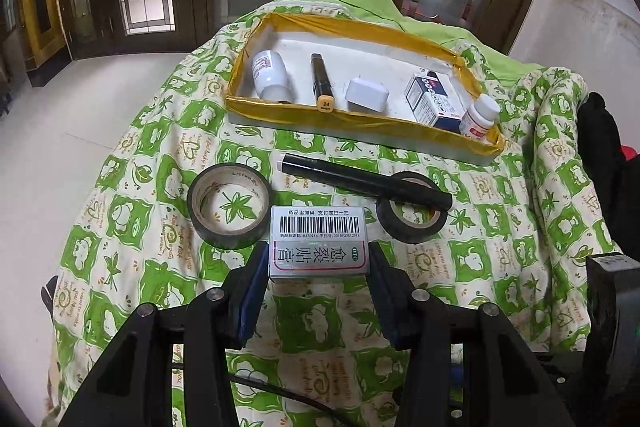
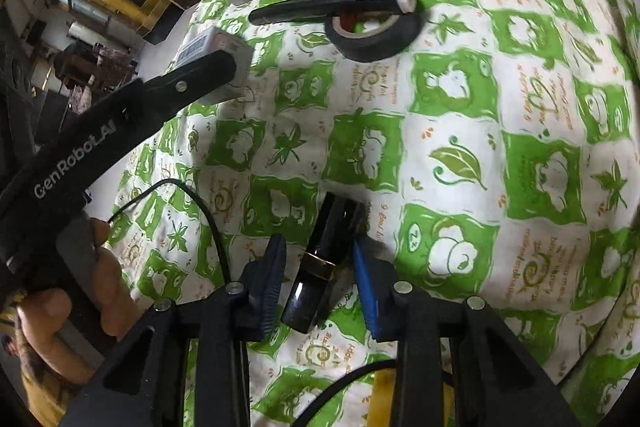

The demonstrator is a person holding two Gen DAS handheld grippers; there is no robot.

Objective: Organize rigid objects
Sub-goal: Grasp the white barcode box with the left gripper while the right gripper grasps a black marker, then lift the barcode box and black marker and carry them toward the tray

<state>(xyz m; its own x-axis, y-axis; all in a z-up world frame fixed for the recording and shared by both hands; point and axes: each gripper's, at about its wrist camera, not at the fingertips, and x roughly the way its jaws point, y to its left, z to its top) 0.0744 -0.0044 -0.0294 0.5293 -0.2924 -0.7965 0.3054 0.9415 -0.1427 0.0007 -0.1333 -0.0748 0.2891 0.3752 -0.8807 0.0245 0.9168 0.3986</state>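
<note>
My left gripper point(image 1: 318, 259) is shut on a grey medicine box point(image 1: 318, 241) with a barcode and red label, held above the green patterned cloth; the box also shows in the right wrist view point(image 2: 214, 45). My right gripper point(image 2: 320, 255) stands open around a black tube with a gold band point(image 2: 320, 259) lying on the cloth, its pads apart from the tube. A yellow-rimmed tray point(image 1: 280, 113) at the back holds a white bottle point(image 1: 270, 75), a black stick point(image 1: 322, 81), a white cap point(image 1: 368, 95), a blue-white box point(image 1: 434, 99) and a small bottle point(image 1: 480, 117).
Two black tape rolls point(image 1: 230, 205) point(image 1: 412, 213) lie on the cloth before the tray, with a black marker point(image 1: 364, 181) resting across the right one. Cables trail near both grippers. The cloth drops off at the left towards the floor.
</note>
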